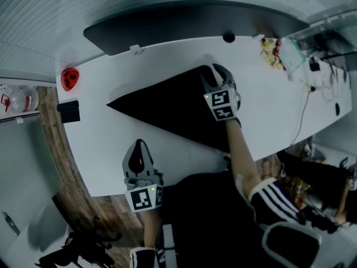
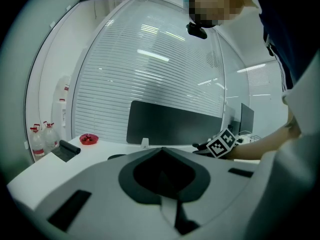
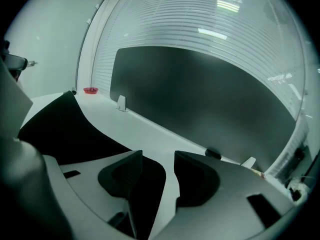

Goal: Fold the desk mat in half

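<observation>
Head view and both gripper views. The black desk mat (image 1: 167, 108) is laid on the white desk (image 1: 106, 166), tapered to a point at its left end and widest at the right; its near edge is run on a slant from that point towards the desk's front edge, where it is crossed by the right forearm (image 1: 237, 144).

Bare desk is left all round the mat: a wide stretch between the mat's point and the red dish (image 1: 70, 78) and black object (image 1: 68, 110) at the desk's left end; a narrower strip between the far edge and the dark partition (image 1: 189, 24); a further stretch on the right, bounded by cables (image 1: 309, 88).

The right gripper (image 1: 216, 74) is held at the mat's far right corner, tilted down and pointed towards the partition, the arm stretched across the desk; its jaws are seen parted, with white desk and a dark edge of the mat in the gap and nothing pressed by the pads.

The left gripper (image 1: 139, 145) is held over bare desk by the front edge, well apart from the mat, pointed nearly level towards the far side; its jaws are closed together on nothing.
</observation>
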`<state>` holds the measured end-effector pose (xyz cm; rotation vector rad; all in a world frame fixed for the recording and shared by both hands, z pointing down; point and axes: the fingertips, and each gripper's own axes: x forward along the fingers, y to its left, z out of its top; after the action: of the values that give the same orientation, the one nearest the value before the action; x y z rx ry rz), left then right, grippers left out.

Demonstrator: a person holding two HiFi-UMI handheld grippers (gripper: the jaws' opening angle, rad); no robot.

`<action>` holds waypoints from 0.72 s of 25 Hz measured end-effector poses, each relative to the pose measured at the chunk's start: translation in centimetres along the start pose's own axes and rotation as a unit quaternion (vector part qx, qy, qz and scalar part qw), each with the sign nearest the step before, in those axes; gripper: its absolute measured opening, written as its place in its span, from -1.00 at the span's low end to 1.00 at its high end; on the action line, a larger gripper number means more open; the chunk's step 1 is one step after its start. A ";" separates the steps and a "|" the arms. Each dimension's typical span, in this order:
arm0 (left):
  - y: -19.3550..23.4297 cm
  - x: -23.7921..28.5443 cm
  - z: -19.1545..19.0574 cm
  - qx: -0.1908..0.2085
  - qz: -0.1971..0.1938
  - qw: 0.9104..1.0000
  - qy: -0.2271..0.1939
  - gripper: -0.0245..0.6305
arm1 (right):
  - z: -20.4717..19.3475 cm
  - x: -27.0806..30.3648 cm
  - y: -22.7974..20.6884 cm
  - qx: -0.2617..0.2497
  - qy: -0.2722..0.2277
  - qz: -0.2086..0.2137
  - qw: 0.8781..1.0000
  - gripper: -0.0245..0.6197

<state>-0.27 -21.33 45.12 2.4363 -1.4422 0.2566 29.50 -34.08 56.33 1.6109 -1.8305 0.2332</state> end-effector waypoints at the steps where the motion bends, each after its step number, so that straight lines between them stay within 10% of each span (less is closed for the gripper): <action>1: -0.1 -0.2 0.2 0.001 0.000 1.000 -0.003 -0.92 | 0.3 -0.4 -0.1 0.001 -0.004 -0.001 1.000 -0.36; 18: -1.7 -5.4 2.3 0.020 -0.014 0.998 -0.051 -0.92 | 6.0 -9.5 1.4 0.040 -0.098 0.002 0.994 -0.91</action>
<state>-1.34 -16.90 41.07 2.5333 -1.4550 0.1583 26.03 -29.38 46.63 1.7386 -1.9940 0.1550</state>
